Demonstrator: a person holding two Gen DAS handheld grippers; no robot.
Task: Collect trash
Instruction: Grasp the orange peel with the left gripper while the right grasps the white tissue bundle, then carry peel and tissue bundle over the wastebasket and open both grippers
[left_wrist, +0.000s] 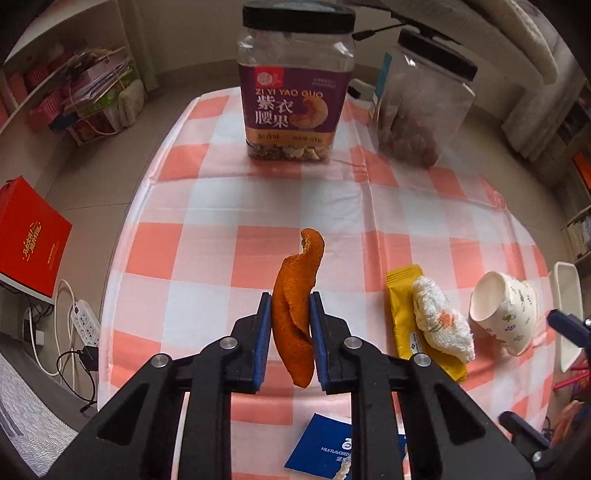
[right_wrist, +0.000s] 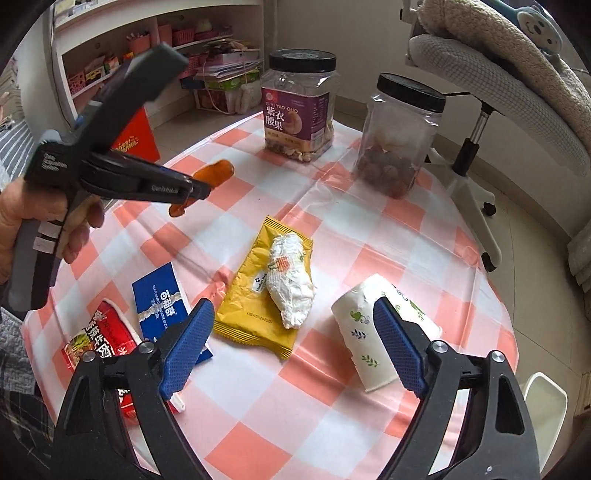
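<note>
My left gripper (left_wrist: 290, 300) is shut on a strip of orange peel (left_wrist: 295, 280), which hangs clear above the checked tablecloth (left_wrist: 207, 258). The right wrist view shows that gripper (right_wrist: 199, 190) in a hand at the upper left, with the peel (right_wrist: 218, 171) sticking out of it. My right gripper (right_wrist: 293, 302) stands open low over the table. Just ahead of its fingers lie a crumpled tissue (right_wrist: 291, 284) on a yellow wrapper (right_wrist: 251, 295). A paper cup (right_wrist: 365, 332) lies on its side by the right finger. A blue wrapper (right_wrist: 159, 299) and a red noodle packet (right_wrist: 99, 332) lie to the left.
A cashew jar (right_wrist: 299, 107) and a second black-lidded jar (right_wrist: 399, 136) stand at the table's far side. An office chair (right_wrist: 480, 122) is beyond the right edge. On the floor to the left are a red box (left_wrist: 29, 236) and a power strip (left_wrist: 86, 317).
</note>
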